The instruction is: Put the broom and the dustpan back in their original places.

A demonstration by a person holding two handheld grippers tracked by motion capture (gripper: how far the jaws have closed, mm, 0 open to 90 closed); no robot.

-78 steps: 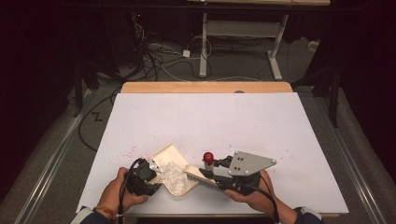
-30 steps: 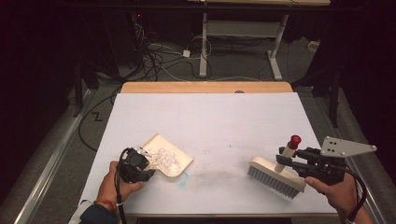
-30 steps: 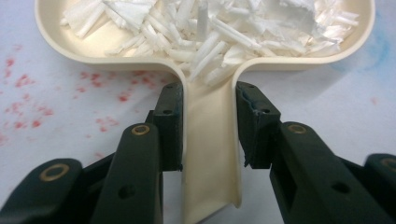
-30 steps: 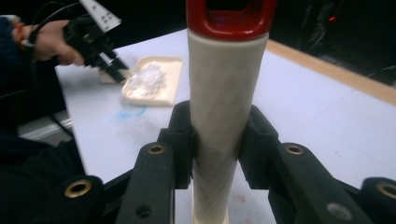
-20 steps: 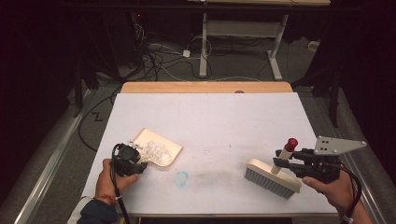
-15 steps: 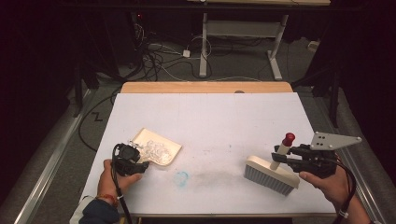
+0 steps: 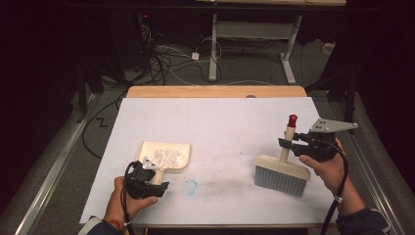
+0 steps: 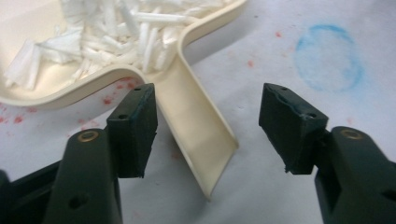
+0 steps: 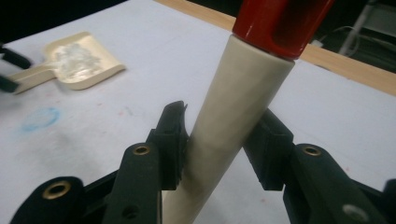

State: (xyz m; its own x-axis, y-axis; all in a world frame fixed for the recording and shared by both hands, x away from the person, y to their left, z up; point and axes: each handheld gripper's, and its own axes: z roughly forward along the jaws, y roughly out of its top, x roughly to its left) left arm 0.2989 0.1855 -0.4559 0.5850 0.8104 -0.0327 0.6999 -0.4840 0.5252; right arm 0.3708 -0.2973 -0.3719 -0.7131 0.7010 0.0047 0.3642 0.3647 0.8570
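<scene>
The left hand-held gripper (image 8: 205, 135) had just been opening, jaws clear of the cream plastic dustpan's (image 7: 165, 155) handle at the table's (image 7: 215, 122) seven o'clock. The right hand-held gripper (image 9: 219, 144), loosening, flanked the cream red-tipped brush's (image 7: 282, 169) handle at four o'clock; grip uncertain.

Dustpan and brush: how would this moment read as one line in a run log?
left gripper: just opened, off dustpan handle | right gripper: opening around brush handle | paper scraps: in dustpan

One dustpan (image 7: 165, 154), one brush (image 7: 282, 172), two grippers, one table (image 7: 220, 122).
</scene>
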